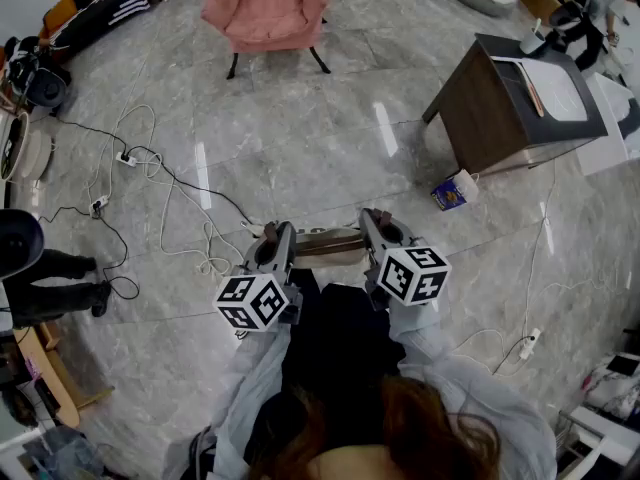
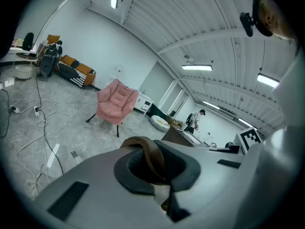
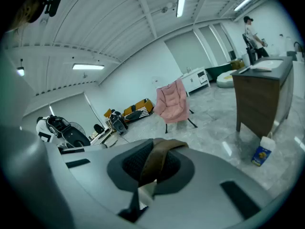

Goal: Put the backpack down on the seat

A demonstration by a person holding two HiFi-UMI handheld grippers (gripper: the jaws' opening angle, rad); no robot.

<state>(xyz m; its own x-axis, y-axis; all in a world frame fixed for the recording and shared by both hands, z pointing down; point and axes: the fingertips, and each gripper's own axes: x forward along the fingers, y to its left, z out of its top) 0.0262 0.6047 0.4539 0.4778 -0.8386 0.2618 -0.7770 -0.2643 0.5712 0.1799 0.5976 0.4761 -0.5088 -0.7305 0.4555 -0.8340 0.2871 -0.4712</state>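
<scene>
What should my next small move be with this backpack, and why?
Probably step forward toward the pink chair, holding both grips. The left gripper and right gripper are each shut on the brown strap, the black backpack hangs below them, and the seat is well ahead across the floor.

Lab-like hall: trailing floor cables, ceiling strip lights.

Chair ahead, desk to its right (bottle beside its foot), cables on floor at left
</scene>
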